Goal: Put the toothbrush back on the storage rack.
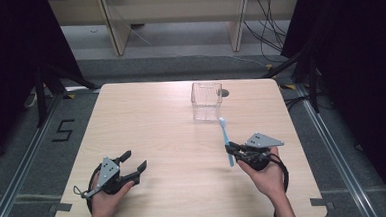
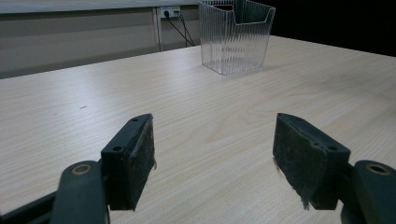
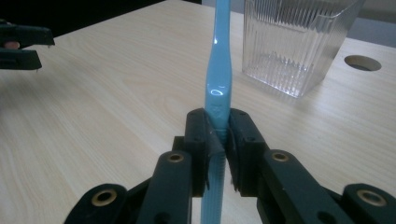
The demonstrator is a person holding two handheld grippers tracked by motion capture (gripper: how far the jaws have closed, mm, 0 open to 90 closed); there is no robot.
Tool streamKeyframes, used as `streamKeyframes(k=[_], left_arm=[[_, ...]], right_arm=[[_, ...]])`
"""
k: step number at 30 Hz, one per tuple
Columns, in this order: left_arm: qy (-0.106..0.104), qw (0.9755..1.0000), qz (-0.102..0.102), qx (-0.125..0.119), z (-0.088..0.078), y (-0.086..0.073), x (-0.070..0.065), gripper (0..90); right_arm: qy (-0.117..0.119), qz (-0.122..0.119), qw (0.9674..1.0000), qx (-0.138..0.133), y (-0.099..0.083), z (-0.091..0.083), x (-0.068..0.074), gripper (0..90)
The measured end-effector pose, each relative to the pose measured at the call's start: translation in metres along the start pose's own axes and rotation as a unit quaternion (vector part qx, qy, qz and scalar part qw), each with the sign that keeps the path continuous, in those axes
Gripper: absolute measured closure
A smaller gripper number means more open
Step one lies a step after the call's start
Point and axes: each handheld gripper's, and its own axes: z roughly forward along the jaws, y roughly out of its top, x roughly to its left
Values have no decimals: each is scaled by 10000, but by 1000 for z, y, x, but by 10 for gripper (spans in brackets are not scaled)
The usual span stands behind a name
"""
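Observation:
A light blue toothbrush (image 1: pixel 225 139) stands nearly upright above the table, and my right gripper (image 1: pixel 231 148) is shut on its handle. In the right gripper view the toothbrush (image 3: pixel 219 79) rises between the closed pads of my right gripper (image 3: pixel 218 140). A clear ribbed plastic box (image 1: pixel 206 101) stands at the far middle of the table, just beyond the brush's head; the box (image 3: pixel 294 42) is empty. My left gripper (image 1: pixel 135 162) rests near the front left of the table, open with nothing between its pads. In its own view, the left gripper (image 2: pixel 214 158) faces the box (image 2: pixel 236 35).
The light wooden table (image 1: pixel 157 125) has a round cable hole (image 1: pixel 224 93) behind the box. The left gripper (image 3: pixel 21 44) shows far off in the right gripper view. Shelving legs and cables stand on the floor beyond the table's far edge.

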Motion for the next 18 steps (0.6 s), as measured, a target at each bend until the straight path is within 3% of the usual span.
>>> streamKeyframes(k=[2, 5, 7, 12, 14, 18], left_arm=[[-1, 10000, 0, 0, 0, 0, 0, 290], [1, 10000, -10, -3, 0, 0, 0, 290], [4, 10000, -22, 0, 0, 0, 0, 290], [-2, 10000, 0, 0, 0, 0, 0, 290], [-6, 10000, -49, -14, 0, 0, 0, 290], [-23, 10000, -52, -12, 0, 0, 1, 290]], right_arm=[[-9, -52, 10000, -21, 0, 0, -1, 792], [-41, 50, 9998, -184, 0, 2, 2, 792], [-60, -108, 9994, -333, 1, 3, 0, 792], [22, 24, 9986, -534, 3, 6, 2, 792], [-69, 87, 9983, -570, 3, 6, 4, 792], [-66, 23, 9978, -659, 3, 8, 3, 792]])
